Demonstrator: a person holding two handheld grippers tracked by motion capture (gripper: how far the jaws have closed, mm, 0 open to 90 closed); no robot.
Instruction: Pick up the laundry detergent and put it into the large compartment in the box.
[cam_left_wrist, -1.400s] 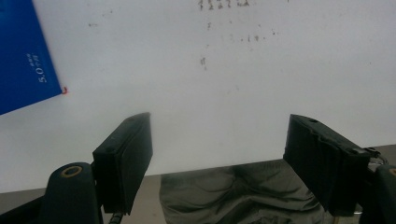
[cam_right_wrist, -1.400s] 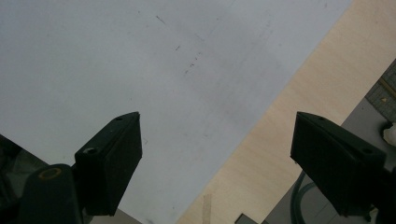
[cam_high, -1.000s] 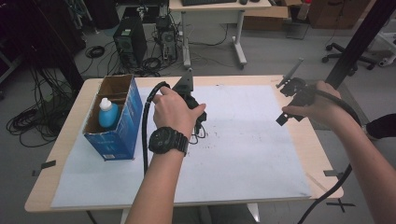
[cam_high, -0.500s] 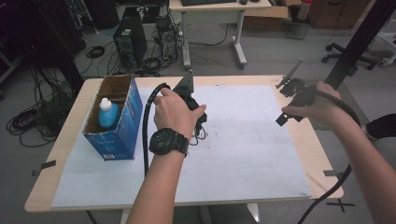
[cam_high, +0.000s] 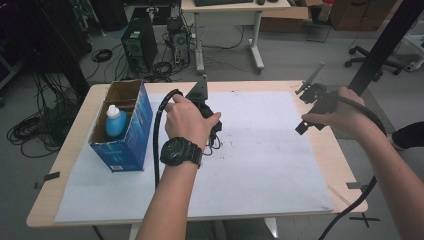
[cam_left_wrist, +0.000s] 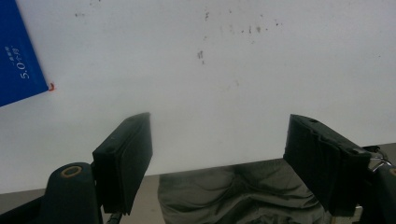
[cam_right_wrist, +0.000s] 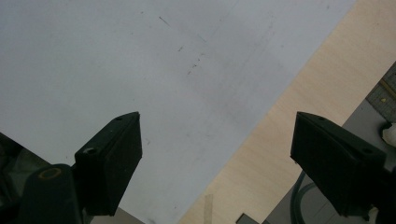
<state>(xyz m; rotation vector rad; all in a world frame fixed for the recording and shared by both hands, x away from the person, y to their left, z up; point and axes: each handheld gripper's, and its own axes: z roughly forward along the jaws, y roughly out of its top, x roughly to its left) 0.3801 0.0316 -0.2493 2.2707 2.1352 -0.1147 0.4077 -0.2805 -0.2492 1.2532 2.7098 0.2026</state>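
1. My left gripper (cam_left_wrist: 217, 154) hangs over the white sheet (cam_high: 260, 150), jaws apart, nothing between them.
2. My right gripper (cam_right_wrist: 215, 158) is over the sheet's edge at 3 o'clock, jaws also apart and empty.
3. At 9 o'clock stands the blue box (cam_high: 125, 135), with a bottle (cam_high: 115, 122) upright inside.

left wrist: black watch (cam_high: 181, 151) worn | claws: black ridged pads (cam_left_wrist: 126, 158), brass-ringed screws | cables: black, ribbed (cam_high: 159, 130) | forearms: unsleeved
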